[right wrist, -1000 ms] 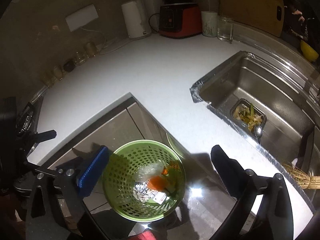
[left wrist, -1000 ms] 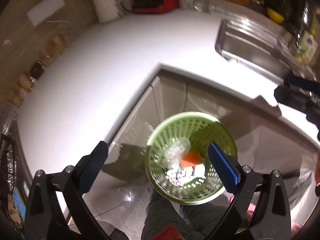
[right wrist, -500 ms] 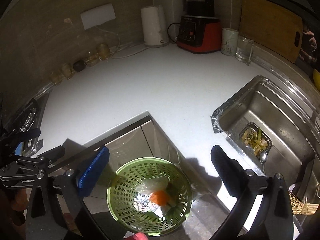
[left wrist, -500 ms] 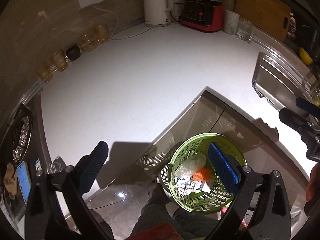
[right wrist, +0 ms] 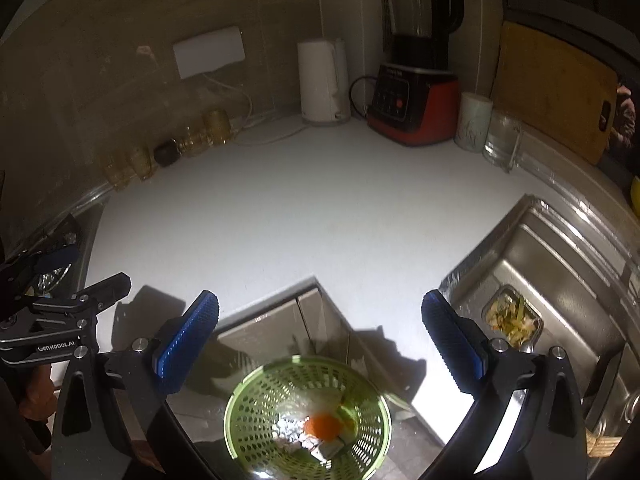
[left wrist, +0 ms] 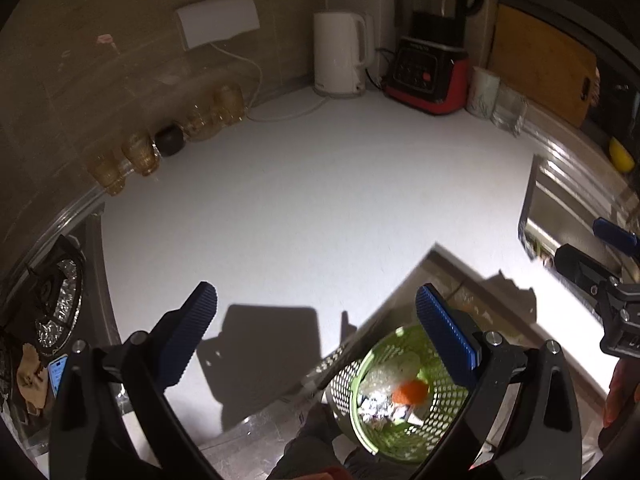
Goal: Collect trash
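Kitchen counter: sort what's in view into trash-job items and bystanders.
Job:
green basket on the floor, holding foil scrap and orange piece
food scraps in the sink strainer
left gripper and right gripper, both open, empty

Bystanders:
kettle
blender
cutting board
glass jars

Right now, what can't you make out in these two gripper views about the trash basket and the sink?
- Green basket, left wrist view: the left gripper's finger covers its upper right rim; contents blurred beyond foil and something orange.
- Basket, right wrist view: bottom rim cut off by the picture edge.
- Sink, left wrist view: basin mostly cut off and blocked by the right gripper.
- Sink strainer scraps, right wrist view: too small to identify.
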A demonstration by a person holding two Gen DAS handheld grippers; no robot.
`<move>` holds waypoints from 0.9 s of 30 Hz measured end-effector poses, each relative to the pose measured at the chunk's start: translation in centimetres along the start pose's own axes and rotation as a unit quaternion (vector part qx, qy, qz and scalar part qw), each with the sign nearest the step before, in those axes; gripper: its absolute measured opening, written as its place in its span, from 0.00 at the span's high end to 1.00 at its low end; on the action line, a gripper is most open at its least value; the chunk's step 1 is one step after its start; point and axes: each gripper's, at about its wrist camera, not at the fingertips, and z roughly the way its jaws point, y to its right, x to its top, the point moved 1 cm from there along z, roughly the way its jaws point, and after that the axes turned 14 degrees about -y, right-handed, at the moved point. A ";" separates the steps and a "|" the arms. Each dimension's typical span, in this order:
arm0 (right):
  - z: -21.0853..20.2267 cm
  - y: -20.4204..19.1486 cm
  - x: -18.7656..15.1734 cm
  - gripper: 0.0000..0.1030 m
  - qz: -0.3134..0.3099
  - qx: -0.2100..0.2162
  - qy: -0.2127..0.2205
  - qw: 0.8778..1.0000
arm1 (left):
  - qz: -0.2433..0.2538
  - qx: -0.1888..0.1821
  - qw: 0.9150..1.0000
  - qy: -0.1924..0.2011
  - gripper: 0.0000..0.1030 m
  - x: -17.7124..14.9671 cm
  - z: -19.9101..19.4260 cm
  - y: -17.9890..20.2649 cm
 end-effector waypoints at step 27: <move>-6.4 -6.7 10.4 0.02 -0.063 0.030 0.104 0.992 | -0.104 0.088 0.988 0.079 0.08 5.9 -6.6 -5.4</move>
